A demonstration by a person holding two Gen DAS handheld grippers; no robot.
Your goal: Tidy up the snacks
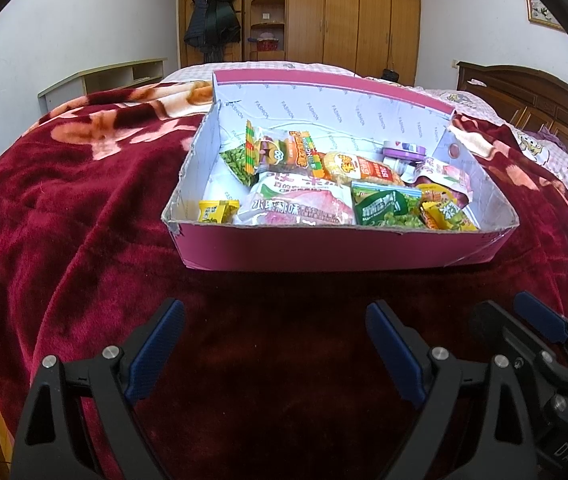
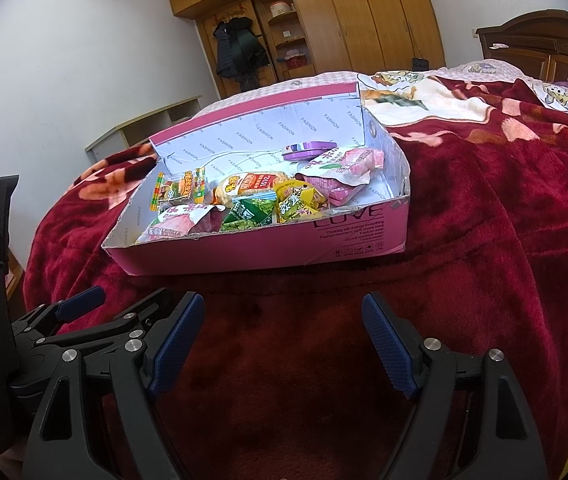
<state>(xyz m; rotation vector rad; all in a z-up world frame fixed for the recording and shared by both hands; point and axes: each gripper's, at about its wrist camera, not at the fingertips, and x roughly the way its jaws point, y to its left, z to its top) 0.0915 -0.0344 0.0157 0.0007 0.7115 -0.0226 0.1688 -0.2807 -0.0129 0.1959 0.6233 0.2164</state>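
A pink cardboard box (image 1: 284, 250) (image 2: 244, 250) lies on a dark red blanket, its lid flap standing up behind it. Several snack packets fill it: a pink fruit-flavour bag (image 1: 296, 210), a green pea packet (image 1: 384, 206) (image 2: 250, 214), an orange cracker pack (image 1: 360, 170) (image 2: 250, 186), a small yellow packet (image 1: 216, 211), and a purple tin (image 1: 404, 149) (image 2: 308, 148) at the back. My left gripper (image 1: 276, 312) hovers open over the blanket in front of the box, empty. My right gripper (image 2: 284, 304) is open and empty beside it, and shows at the right edge of the left wrist view (image 1: 524, 320).
The red blanket (image 1: 84, 220) (image 2: 504, 240) covers a bed with a dark wooden headboard (image 2: 544, 44) on the right. A wooden wardrobe (image 1: 344, 12) and a hanging dark coat (image 1: 212, 20) stand at the far wall. A low shelf unit (image 1: 104, 80) sits left of the bed.
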